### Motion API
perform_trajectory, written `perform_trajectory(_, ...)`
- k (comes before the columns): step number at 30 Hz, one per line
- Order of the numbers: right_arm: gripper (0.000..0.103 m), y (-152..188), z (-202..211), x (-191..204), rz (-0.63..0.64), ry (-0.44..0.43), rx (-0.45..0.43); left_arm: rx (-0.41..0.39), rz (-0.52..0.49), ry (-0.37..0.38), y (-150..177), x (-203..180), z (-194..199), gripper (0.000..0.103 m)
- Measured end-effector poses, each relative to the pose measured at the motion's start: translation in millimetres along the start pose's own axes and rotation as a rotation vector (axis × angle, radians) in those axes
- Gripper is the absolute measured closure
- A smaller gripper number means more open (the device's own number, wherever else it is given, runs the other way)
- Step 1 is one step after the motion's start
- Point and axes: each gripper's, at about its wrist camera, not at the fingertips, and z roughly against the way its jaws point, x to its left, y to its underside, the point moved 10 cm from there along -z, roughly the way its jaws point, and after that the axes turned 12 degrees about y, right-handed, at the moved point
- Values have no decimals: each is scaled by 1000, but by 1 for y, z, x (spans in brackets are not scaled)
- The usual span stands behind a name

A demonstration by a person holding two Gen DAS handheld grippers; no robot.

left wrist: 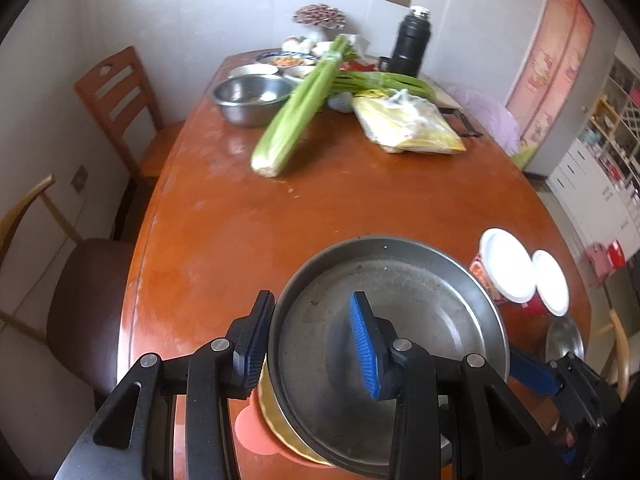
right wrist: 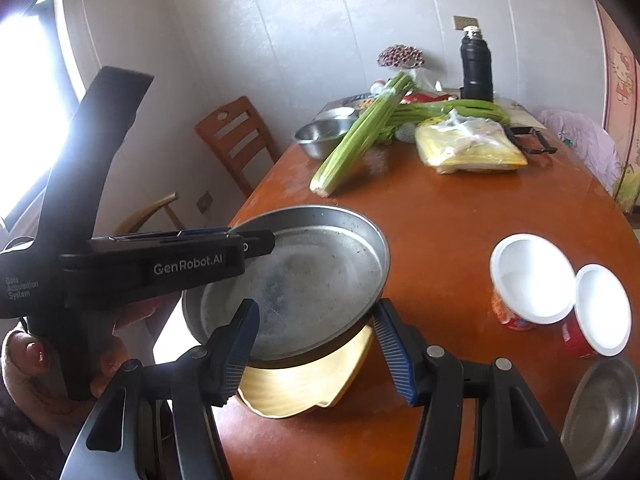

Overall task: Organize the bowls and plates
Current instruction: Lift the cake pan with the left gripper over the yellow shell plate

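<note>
At the far left of the right wrist view a hand (right wrist: 48, 360) carries the left gripper (right wrist: 248, 246), which reaches in from the left and is clamped on the near-left rim of the steel plate (right wrist: 304, 280); the left wrist view confirms one pad outside the wall and the blue pad inside the dish. A one-sided pinch on a smooth metal rim is the first risk: the plate could pivot in the pads and tip, since most of it hangs out beyond the grip. Just under it, low in the middle of the frame, sits the yellow plate (right wrist: 304, 392), and whether the steel plate rests on it or hangs just above it cannot be told; if it drops it may knock that plate toward the table (right wrist: 460, 240) edge, which lies close on the left. The right gripper (right wrist: 316, 354) stands with its jaws apart around the front of the two plates, pressing on nothing that I can see; a careless closing here could catch both rims at once. Further right, at mid-frame, two white-lidded cups (right wrist: 532, 276) stand together, and a wide swing might topple them. At the lower right corner lies a small steel dish (right wrist: 604, 412), well apart from the stack and, by my judgement, not yet sorted.
</note>
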Motion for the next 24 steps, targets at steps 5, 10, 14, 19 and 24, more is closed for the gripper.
perform_trajectory(5,43,12,-9,11,37,-8,29,5,52,19,13,17,-6,64)
perform_trajectory(10,43,23,-17,19,70,-21,54,12,67,28,23,28,-13,64)
perform_trajectory(14,43,31,-23,25,89,-28,72,32,77,20,29,37,-21,64)
perform_trajectory(19,43,38,-34,27,114,-31,100,49,46,9,36,43,-27,64)
perform_trajectory(24,43,45,-42,32,131,-31,119,66,36,-5,41,48,-34,64)
